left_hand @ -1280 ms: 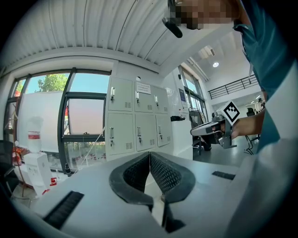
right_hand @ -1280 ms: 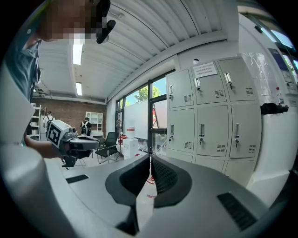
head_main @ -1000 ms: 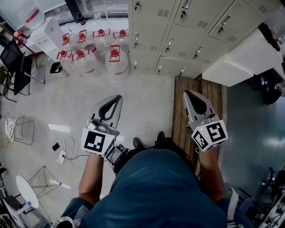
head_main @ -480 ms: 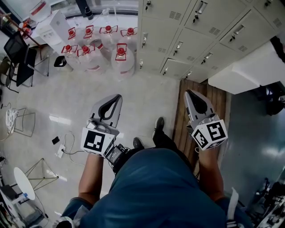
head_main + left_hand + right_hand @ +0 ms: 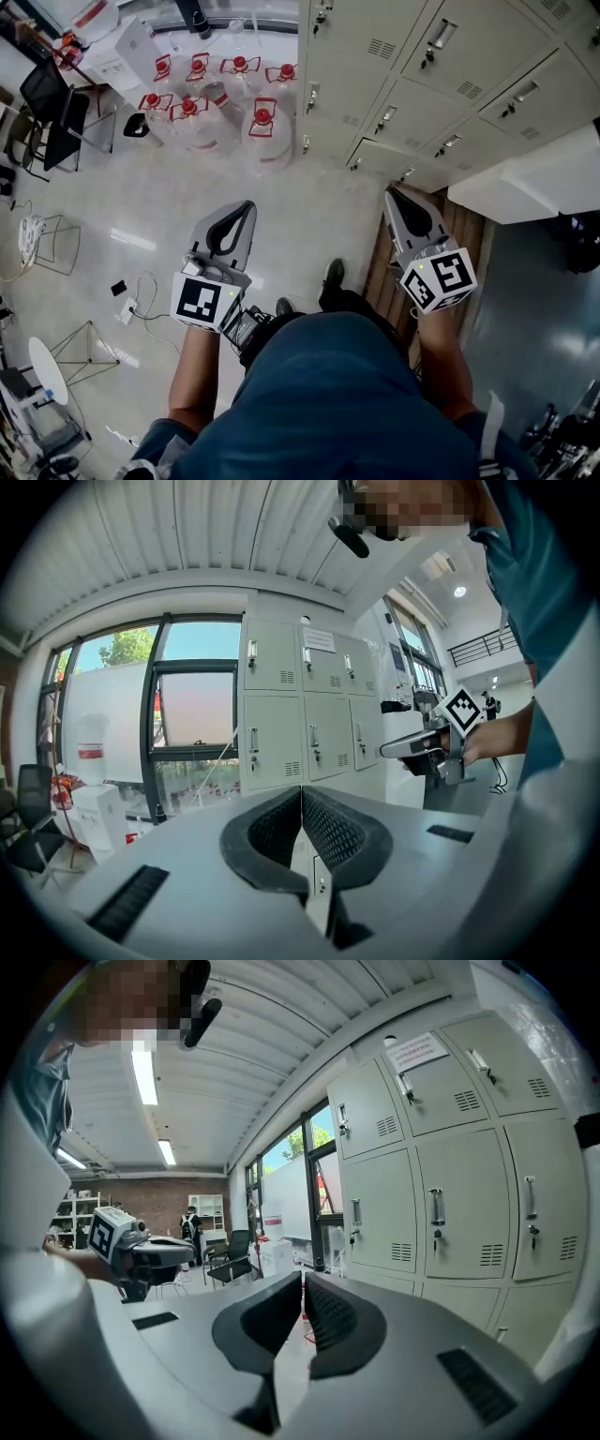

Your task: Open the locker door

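The bank of lockers [image 5: 422,84] stands ahead and to the right. Water bottles [image 5: 225,103] are grouped on the floor [image 5: 309,216] just left of it, with a chair [image 5: 52,117] further left. A wooden platform [image 5: 380,272] lies before the lockers. The right gripper [image 5: 391,192] is over its edge and the left gripper [image 5: 246,204] over the floor.

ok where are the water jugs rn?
Head view, upper left: the water jugs stand in a cluster on the floor just left of the lockers, with a black chair further left.
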The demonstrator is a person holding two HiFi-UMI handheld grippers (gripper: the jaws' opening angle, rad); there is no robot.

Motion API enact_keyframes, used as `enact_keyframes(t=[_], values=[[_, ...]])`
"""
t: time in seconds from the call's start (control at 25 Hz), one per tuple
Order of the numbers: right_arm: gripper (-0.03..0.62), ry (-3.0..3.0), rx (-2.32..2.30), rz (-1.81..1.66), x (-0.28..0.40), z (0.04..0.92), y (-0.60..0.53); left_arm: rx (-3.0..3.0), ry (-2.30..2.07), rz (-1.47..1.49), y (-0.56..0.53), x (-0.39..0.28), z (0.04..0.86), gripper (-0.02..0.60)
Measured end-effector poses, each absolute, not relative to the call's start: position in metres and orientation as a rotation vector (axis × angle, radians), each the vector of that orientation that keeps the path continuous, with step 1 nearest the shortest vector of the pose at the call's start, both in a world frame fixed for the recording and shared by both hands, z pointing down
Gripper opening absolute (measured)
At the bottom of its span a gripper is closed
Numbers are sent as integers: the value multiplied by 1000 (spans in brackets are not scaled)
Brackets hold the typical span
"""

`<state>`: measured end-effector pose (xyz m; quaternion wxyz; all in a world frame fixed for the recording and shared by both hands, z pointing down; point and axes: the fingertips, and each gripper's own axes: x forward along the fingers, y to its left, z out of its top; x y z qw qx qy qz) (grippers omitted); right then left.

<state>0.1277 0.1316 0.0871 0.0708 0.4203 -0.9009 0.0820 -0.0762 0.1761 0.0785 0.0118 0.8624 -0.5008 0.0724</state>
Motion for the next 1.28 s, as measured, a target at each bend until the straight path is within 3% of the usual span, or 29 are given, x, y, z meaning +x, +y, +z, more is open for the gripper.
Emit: enact_keyframes(t=[0.76, 1.28], values=[[37, -2801, 1047, 296, 198, 105, -3, 2571, -1772, 294, 63, 8, 74, 17], [37, -2692, 1203, 352, 185, 127, -40, 2652, -1608, 309, -9, -19, 91, 17]])
